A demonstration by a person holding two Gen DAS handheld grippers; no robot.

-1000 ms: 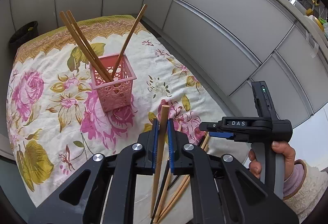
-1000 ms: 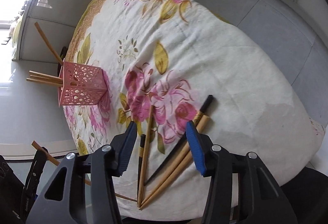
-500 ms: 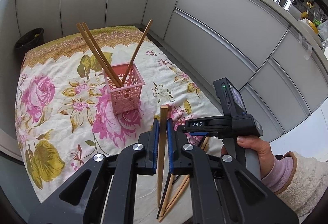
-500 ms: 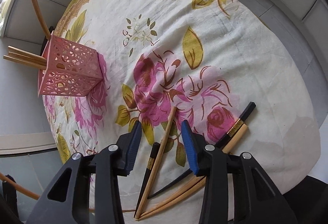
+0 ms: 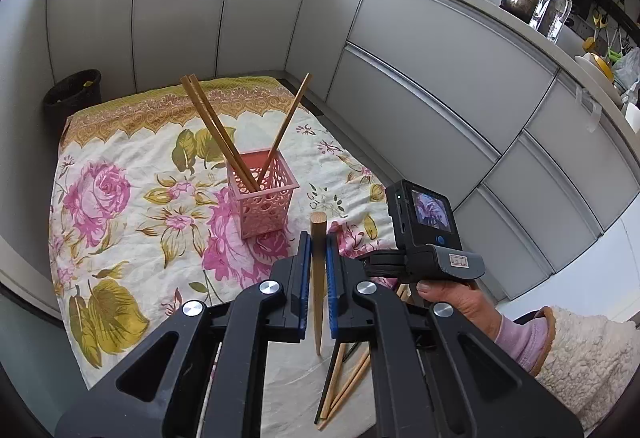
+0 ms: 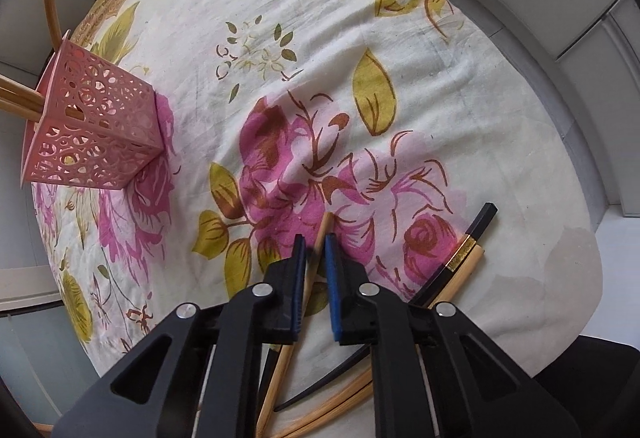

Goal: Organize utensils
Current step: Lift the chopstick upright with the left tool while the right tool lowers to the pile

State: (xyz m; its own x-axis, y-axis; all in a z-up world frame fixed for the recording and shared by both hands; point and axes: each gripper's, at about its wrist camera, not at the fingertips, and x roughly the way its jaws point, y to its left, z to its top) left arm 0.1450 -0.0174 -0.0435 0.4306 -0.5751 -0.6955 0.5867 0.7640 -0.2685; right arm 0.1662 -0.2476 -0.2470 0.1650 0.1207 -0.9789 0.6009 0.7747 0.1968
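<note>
Left gripper: fingers clamp a light wooden chopstick, lifted upright above the floral tablecloth.
Right gripper: fingers narrow around a bamboo chopstick lying on the cloth; contact unclear.
Pink perforated square holder: holds three chopsticks.

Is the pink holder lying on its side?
No, the pink holder stands upright on the cloth with three chopsticks in it.

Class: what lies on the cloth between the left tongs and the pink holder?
Only bare floral cloth separates the left tongs, shut on a chopstick, from the pink holder, per the left wrist view.
</note>
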